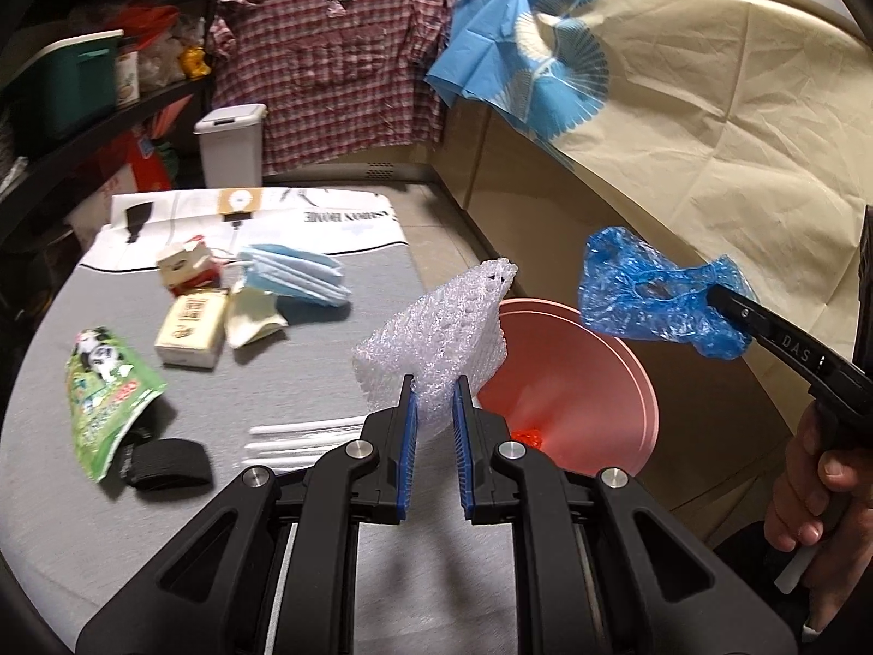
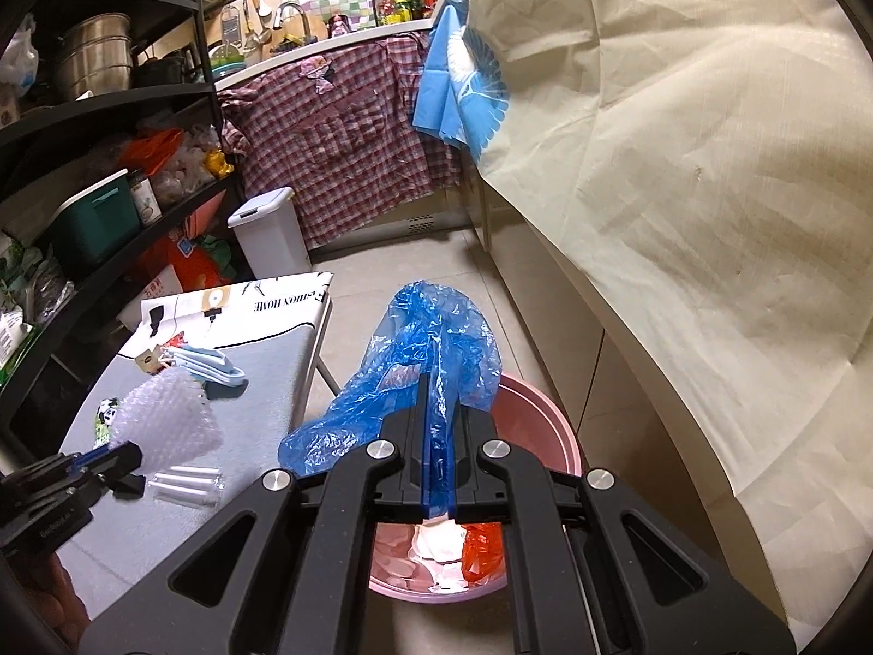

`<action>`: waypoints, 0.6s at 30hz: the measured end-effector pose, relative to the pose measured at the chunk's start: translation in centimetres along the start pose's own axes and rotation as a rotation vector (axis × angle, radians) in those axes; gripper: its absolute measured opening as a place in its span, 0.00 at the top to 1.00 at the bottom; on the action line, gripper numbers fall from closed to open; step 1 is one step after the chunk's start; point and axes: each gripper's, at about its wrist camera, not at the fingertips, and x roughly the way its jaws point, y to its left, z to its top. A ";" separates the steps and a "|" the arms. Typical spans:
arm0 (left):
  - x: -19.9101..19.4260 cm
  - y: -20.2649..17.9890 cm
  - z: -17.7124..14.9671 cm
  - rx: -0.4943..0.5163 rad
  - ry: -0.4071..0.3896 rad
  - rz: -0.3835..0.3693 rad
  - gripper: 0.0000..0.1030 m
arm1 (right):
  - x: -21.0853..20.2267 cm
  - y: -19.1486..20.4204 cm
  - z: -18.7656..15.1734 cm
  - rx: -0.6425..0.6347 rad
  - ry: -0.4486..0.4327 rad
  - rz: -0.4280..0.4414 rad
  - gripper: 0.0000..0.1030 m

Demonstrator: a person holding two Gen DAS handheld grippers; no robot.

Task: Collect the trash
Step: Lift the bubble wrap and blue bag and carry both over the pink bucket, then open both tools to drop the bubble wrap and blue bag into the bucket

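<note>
My left gripper (image 1: 435, 390) is shut on a piece of white bubble wrap (image 1: 436, 333) and holds it above the table's right edge, beside the pink bin (image 1: 616, 376). My right gripper (image 2: 438, 393) is shut on a crumpled blue plastic bag (image 2: 414, 376) and holds it over the pink bin (image 2: 540, 409), which holds white and orange scraps. The right gripper (image 1: 715, 295) with its bag (image 1: 655, 300) also shows in the left wrist view. The left gripper (image 2: 117, 456) with the bubble wrap (image 2: 163, 420) shows in the right wrist view.
On the grey table (image 1: 163, 518) lie blue face masks (image 1: 297, 273), a small carton (image 1: 191, 327), a green snack pouch (image 1: 103, 398), a black strap (image 1: 163, 469) and white tubes (image 1: 305, 436). A white lidded bin (image 1: 229, 144) stands behind it. Shelves stand at left, draped counters at right.
</note>
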 end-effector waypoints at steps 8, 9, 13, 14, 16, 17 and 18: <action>2.4 -2.2 0.5 0.029 0.023 -0.040 0.88 | 1.5 -0.1 0.2 0.010 0.018 -0.009 0.96; 2.8 -2.5 0.5 0.033 0.028 -0.045 0.88 | 1.7 -0.2 0.2 0.013 0.020 -0.012 0.96; 4.2 -3.4 0.5 0.047 0.048 -0.064 0.88 | 2.5 -0.5 0.3 0.023 0.027 -0.020 0.96; 4.6 -3.6 0.5 0.051 0.054 -0.068 0.88 | 2.7 -0.6 0.3 0.025 0.028 -0.022 0.96; 5.2 -4.1 0.5 0.060 0.067 -0.077 0.88 | 3.1 -0.7 0.3 0.030 0.034 -0.026 0.96; 5.6 -4.3 0.5 0.065 0.074 -0.082 0.88 | 3.3 -0.8 0.3 0.031 0.036 -0.027 0.96; 5.8 -4.5 0.5 0.067 0.078 -0.085 0.88 | 3.5 -0.9 0.4 0.032 0.037 -0.029 0.96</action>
